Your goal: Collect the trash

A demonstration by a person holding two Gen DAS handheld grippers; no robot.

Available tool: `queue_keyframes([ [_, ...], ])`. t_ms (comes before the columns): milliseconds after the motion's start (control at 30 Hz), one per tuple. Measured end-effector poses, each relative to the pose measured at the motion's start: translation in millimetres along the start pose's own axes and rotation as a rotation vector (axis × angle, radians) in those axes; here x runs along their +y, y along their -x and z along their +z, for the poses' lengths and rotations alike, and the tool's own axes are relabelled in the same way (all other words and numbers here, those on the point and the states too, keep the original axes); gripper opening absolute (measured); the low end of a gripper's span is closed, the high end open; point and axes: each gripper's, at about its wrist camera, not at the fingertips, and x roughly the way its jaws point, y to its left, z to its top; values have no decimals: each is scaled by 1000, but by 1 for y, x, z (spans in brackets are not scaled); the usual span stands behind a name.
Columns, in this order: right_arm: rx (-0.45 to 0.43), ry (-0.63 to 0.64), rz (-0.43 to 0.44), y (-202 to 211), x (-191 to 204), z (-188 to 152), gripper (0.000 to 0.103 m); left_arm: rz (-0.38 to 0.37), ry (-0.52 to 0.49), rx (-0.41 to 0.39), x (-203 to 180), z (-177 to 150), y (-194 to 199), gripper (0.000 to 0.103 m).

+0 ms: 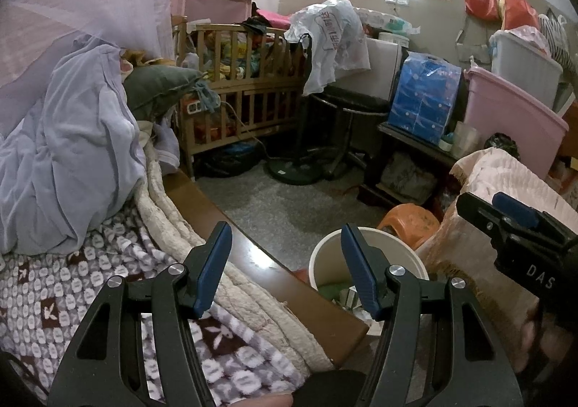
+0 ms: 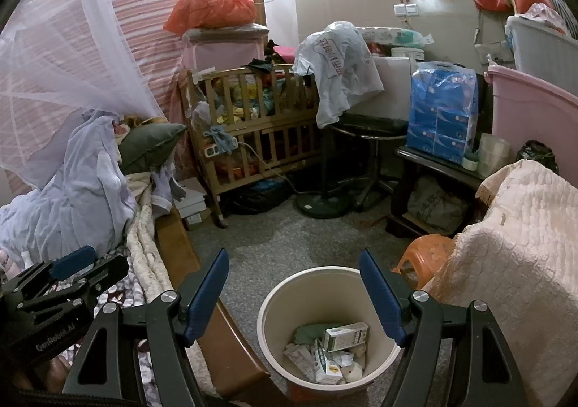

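Both tools empty. My left tool [image 1: 285, 269] hangs over the bed edge [image 1: 253, 255], jaws well apart, nothing between them. My right tool [image 2: 294, 293] is the same, gaping above the trash bin [image 2: 274, 320], which stands on the floor between the bed and a draped pink cloth [image 2: 520, 262]. Trash sits at the bin bottom: a small carton [image 2: 345, 334], crumpled paper [image 2: 300, 358], a green scrap [image 2: 310, 333]. I judge it all light and crushable; the carton is stiffest, so pinch it across its narrow sides. The bin looks like thin rigid plastic, light; best gripped at the rim wall, one pad inside, one outside.
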Motion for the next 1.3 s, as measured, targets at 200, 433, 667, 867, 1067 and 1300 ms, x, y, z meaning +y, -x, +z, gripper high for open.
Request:
queue_keyframes([
  [200,1,0,0,0,0,0,73,-2,-7,1,2,-1,-1,62],
  [433,2,2,-3,-1,-2,-1,73,-3,-9,3,2,-1,-1,62],
  [667,3,0,0,-2,-1,0,73,2,-14,5,4,-2,-3,62],
  [867,4,0,0,-1,-2,1,73,-3,-17,6,4,-2,-2,62],
  [1067,5,-1,0,-2,-3,0,73,-5,-17,7,3,-2,-3,62],
  [1300,6,-2,-1,-2,-4,1,73,-11,-18,10,5,-3,-3,62],
])
